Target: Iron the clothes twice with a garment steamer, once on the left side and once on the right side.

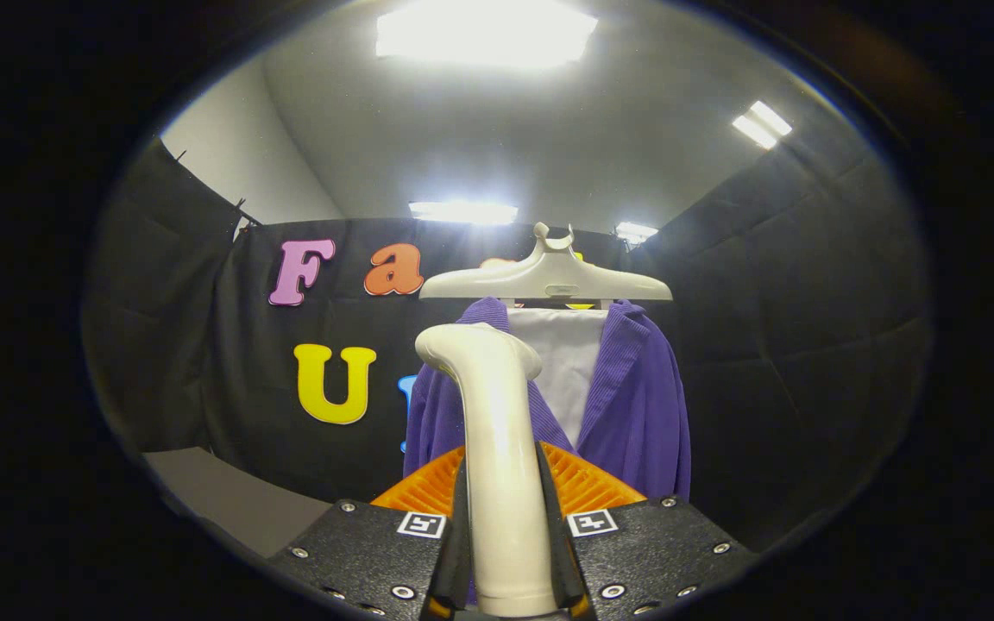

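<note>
A cream garment steamer (497, 448) stands upright between my fingers, its head bent toward the clothes. My gripper (504, 517) is shut on the steamer's handle, both fingers pressing its sides. Beyond it hangs a purple jacket (639, 405) over a white shirt (568, 358), both on a pale plastic hanger (546, 280). The steamer head sits in front of the jacket's left lapel, and how far off it is I cannot tell. The steamer hides the lower left part of the jacket.
Black cloth walls (799, 345) close the booth on three sides. A grey tabletop (234, 504) lies low to the left of my fingers. Bright ceiling lights (484, 33) shine overhead.
</note>
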